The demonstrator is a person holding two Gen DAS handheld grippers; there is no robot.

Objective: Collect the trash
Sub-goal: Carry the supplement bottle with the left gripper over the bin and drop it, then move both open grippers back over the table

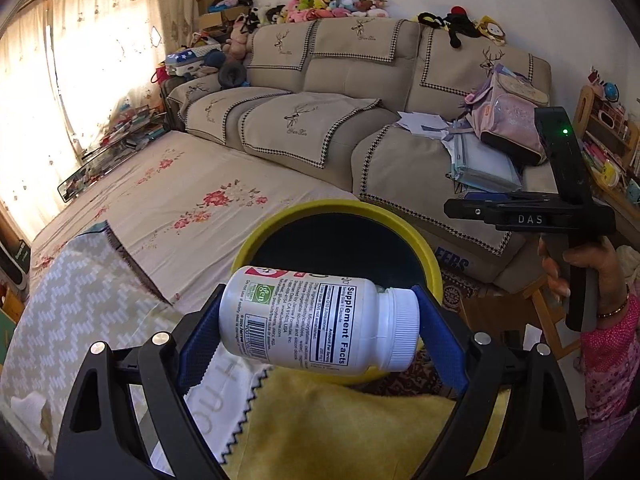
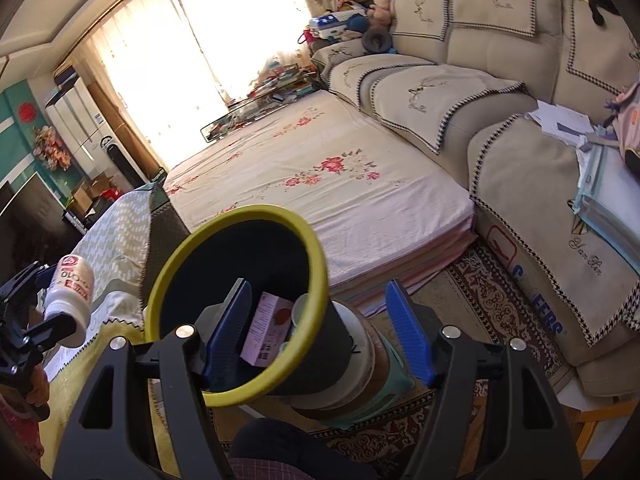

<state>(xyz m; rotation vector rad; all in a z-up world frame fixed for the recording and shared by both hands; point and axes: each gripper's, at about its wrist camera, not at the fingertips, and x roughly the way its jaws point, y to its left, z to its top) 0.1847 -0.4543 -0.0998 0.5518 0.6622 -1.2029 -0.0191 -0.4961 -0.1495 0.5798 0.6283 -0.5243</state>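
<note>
Left gripper (image 1: 320,320): blue pads clamped end to end on a white supplement bottle (image 1: 316,318), held sideways just before the yellow-rimmed bin (image 1: 340,208) at twelve o'clock. Right gripper (image 2: 320,332): jaws apart, straddling the bin's rim and wall, not pressing it; pink carton (image 2: 266,330) inside.

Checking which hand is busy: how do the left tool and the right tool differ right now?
The left tool grips a white supplement bottle end to end, base and cap; the right tool holds nothing. The left is shut on the bottle; the right stands open in front of the yellow-rimmed bin. Both have blue pads and black frames.
</note>
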